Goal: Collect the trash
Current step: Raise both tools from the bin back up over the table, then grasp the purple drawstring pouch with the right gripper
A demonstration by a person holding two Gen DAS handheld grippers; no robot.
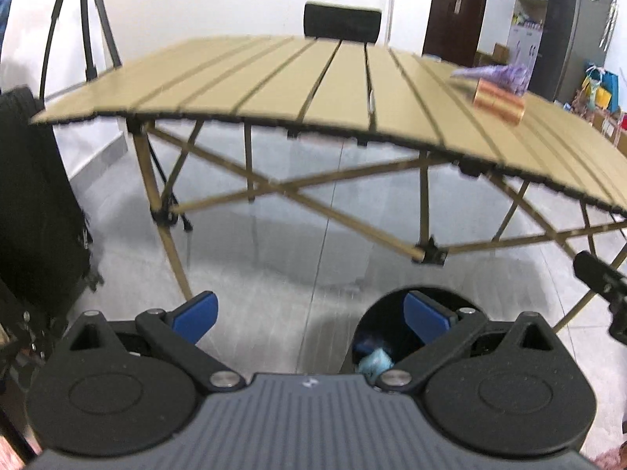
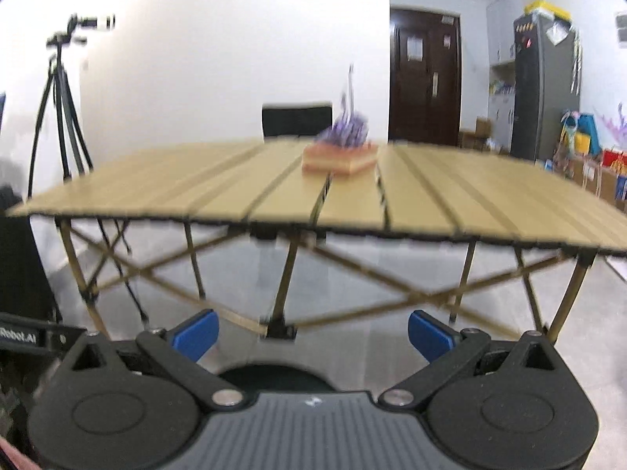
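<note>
The folding table [image 2: 219,192] fills the far middle of both views, higher than both claws. On it, apart from the near edge, lies an orange-brown item with a purple bunch [image 2: 347,129] on top; blur hides what it is. In the left view this orange-brown item [image 1: 497,101] lies far to the right, its long axis about left to right. The black bin [image 1: 386,323] stands on the floor, just behind the left gripper [image 1: 311,313], with pale blue trash [image 1: 375,359] inside. The right gripper [image 2: 312,333] faces the item more directly, so I judge it better placed. Both claws are spread and empty. At the left edge of the right view a label reads roughly "Robot.AI".
</note>
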